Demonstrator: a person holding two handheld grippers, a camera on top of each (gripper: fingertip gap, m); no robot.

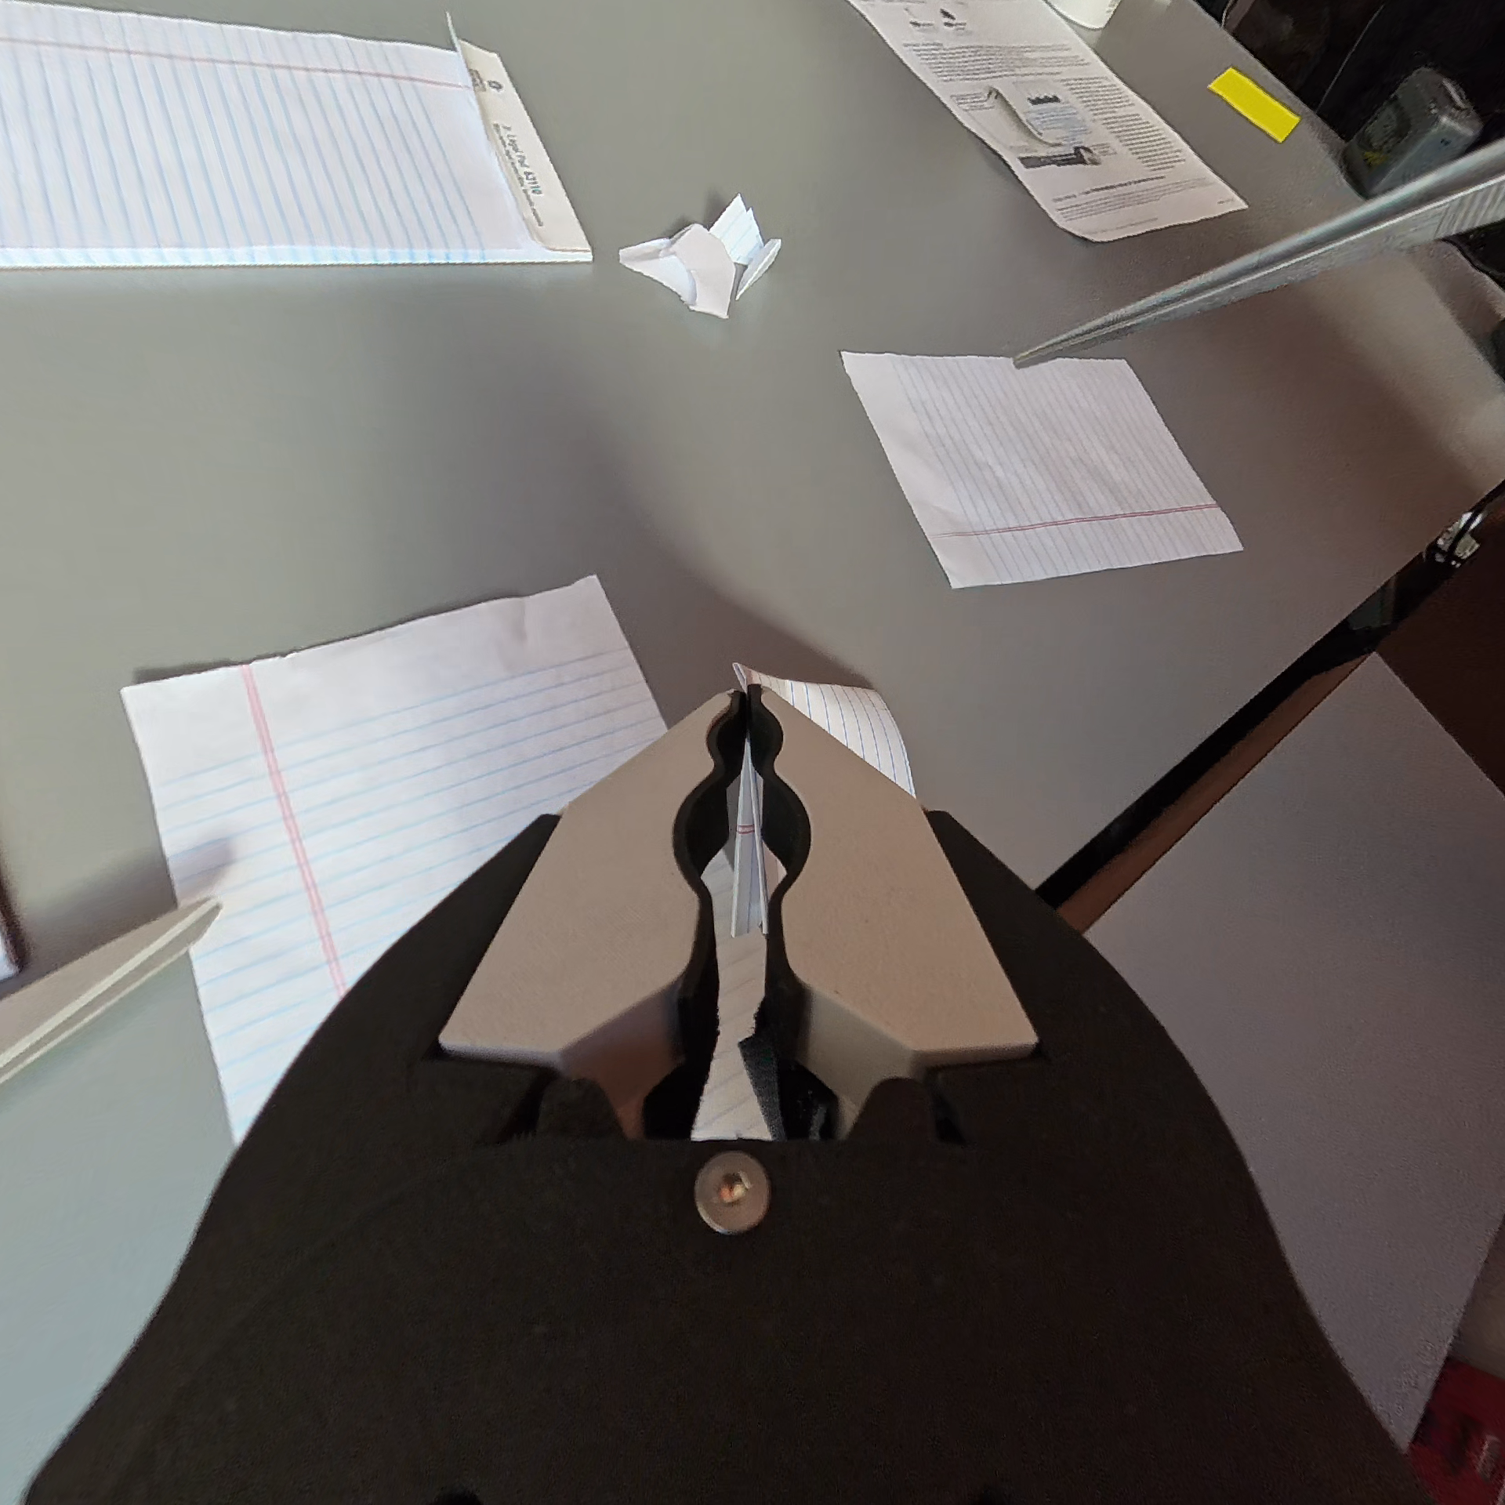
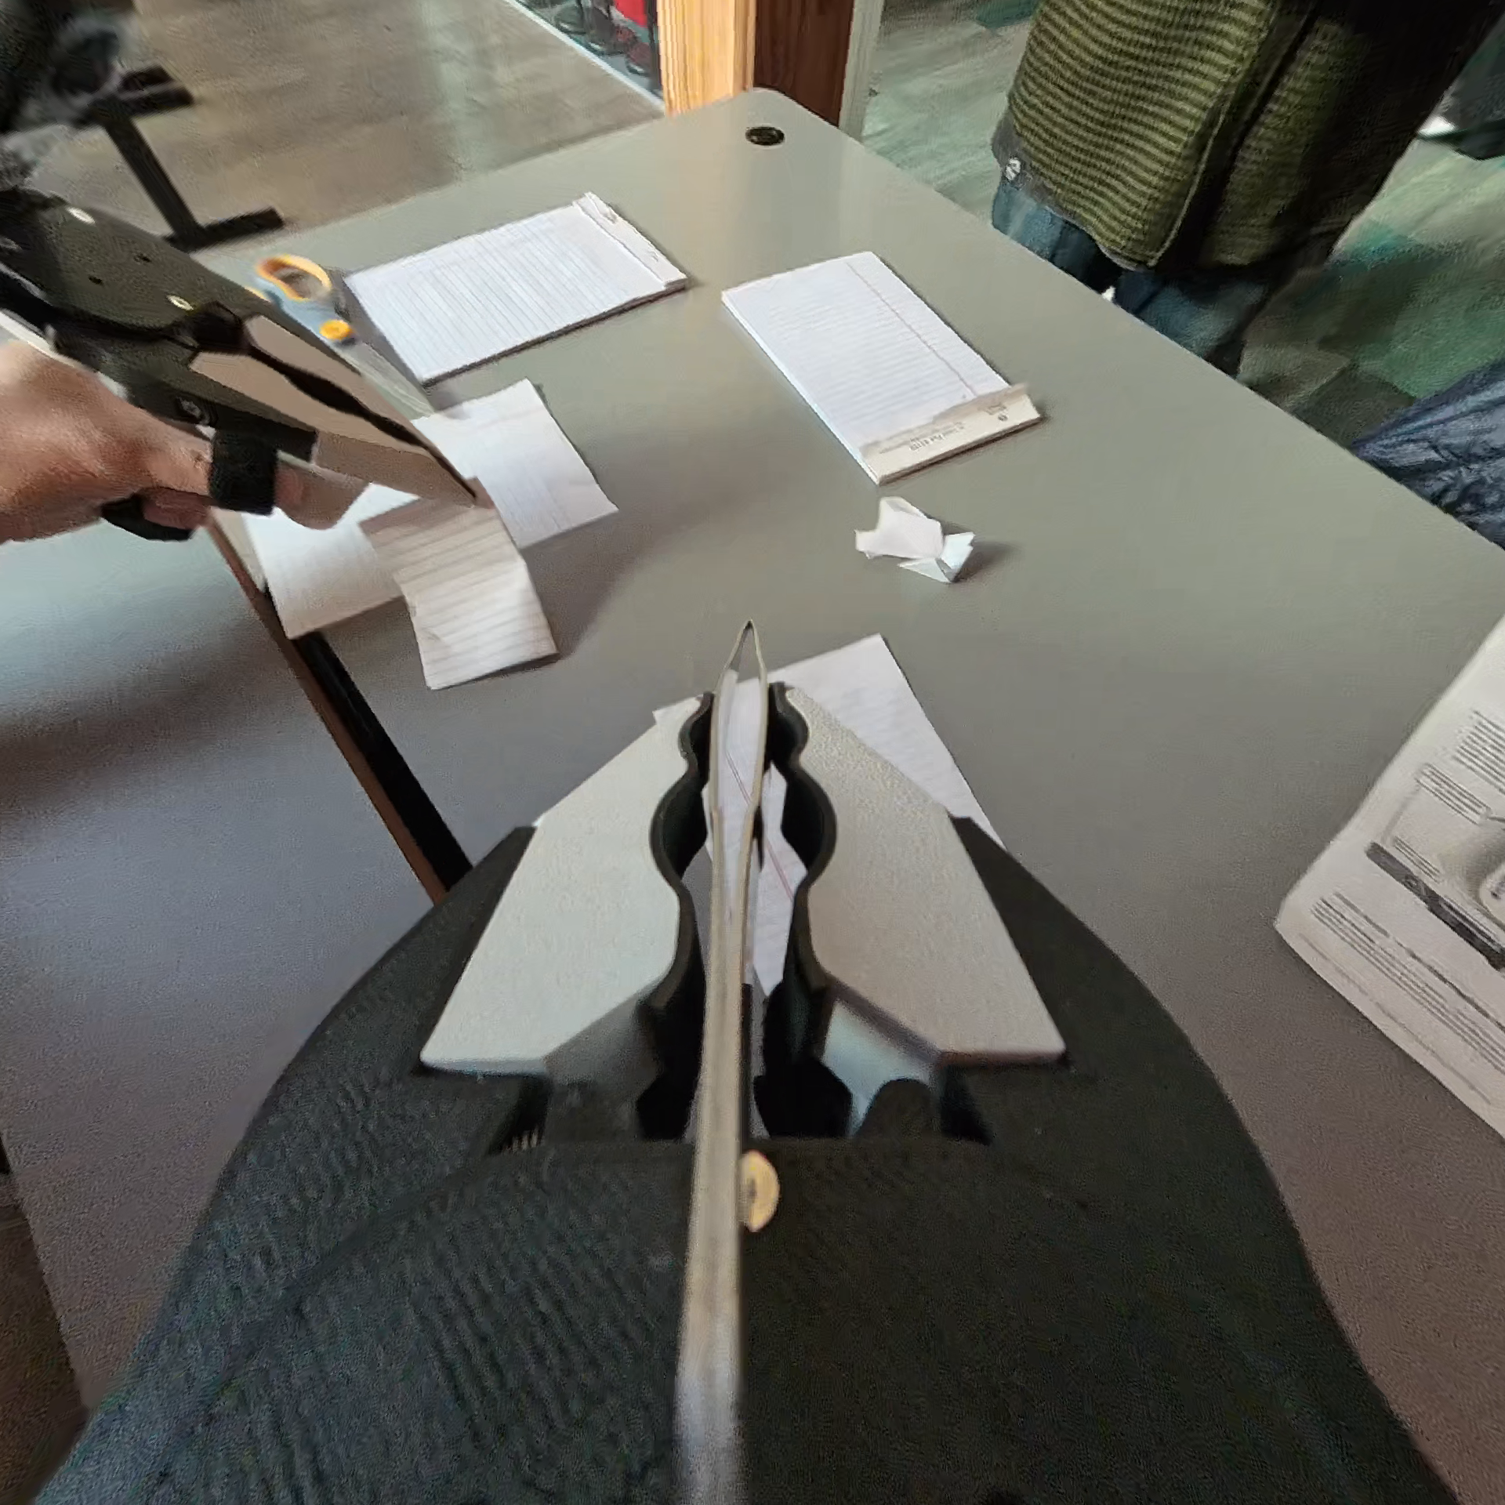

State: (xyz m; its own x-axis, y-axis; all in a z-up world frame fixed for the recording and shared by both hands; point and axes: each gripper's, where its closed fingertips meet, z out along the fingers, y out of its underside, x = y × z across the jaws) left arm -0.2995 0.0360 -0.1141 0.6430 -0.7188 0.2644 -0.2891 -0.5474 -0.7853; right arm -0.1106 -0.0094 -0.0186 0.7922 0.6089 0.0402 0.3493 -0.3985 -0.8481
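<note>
My left gripper [image 1: 748,694] is shut on a folded piece of lined paper [image 1: 851,725], which hangs from its tips above the grey table [image 1: 570,456]. In the right wrist view the same gripper [image 2: 471,489], held by a hand [image 2: 73,448], lifts that paper strip [image 2: 472,594] near the table's left edge. My right gripper [image 2: 745,702] is shut on metal tweezers [image 2: 737,814]. Their tip [image 2: 748,637] is empty and points over a square lined sheet [image 2: 871,700]. In the left wrist view the tweezers [image 1: 1221,277] reach in from the right over that sheet [image 1: 1034,464].
A lined sheet [image 1: 391,798] lies under my left gripper. A crumpled paper scrap [image 1: 708,252] sits mid-table. Two legal pads [image 2: 513,285] [image 2: 879,366], scissors [image 2: 297,281], a printed page [image 1: 1050,106] and a yellow note [image 1: 1254,104] lie around. A person in a green sweater [image 2: 1181,122] stands beyond the table. My right fingertips sit around 25 cm from my left ones.
</note>
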